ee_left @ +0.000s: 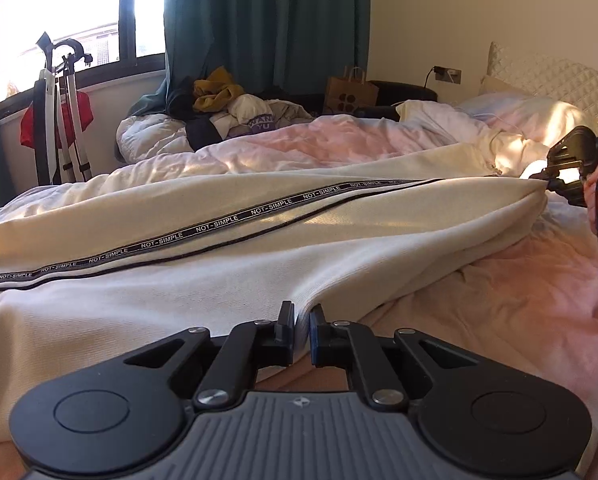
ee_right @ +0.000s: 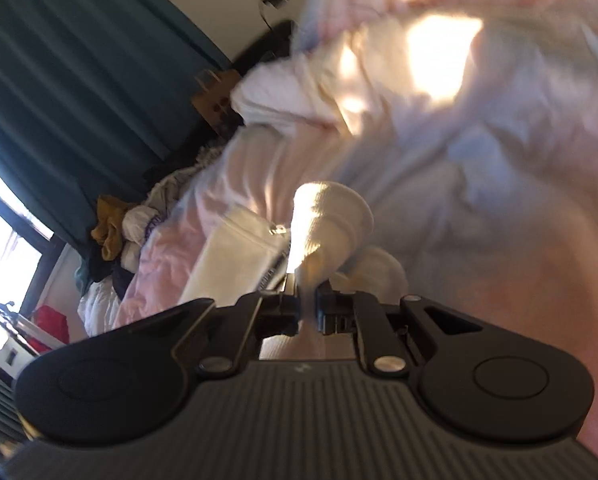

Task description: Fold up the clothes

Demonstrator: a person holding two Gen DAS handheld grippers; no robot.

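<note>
Left gripper [ee_left: 302, 326] pinched on the near hem of the cream trousers [ee_left: 227, 240], only a thin fold of cloth caught between the pads. Right gripper [ee_right: 307, 300] clamped on a bunched, ribbed end of the same garment, seen from the left wrist view at the far right with a hand [ee_left: 597, 190] on its handle. Trousers stretched across the bed [ee_left: 539, 288] between the 2 grips, sagging in the middle, still unfolded.

Likely trouble from here:
- Slip at the left pinch: shallow bite on a thin edge, so a hard pull could free it.
- Uneven lift: 1 end raised faster than the other, leaving the fold skewed and the side stripe [ee_left: 259, 210] twisted.
- Drag on the duvet [ee_left: 519, 320]: soft, rumpled bedding apt to catch the cloth and wrinkle it.
- Poor sight on the right: wrist view blurred and flared with sunlight.

Trousers: thick cream knit, soft and floppy, long and tube-like, with a black woven tape printed "NOT-SIMPLE". Duvet: pale pink-and-white cotton, creased. Beyond, a loose heap of clothes [ee_left: 219, 108] by the teal curtain [ee_left: 267, 20].
</note>
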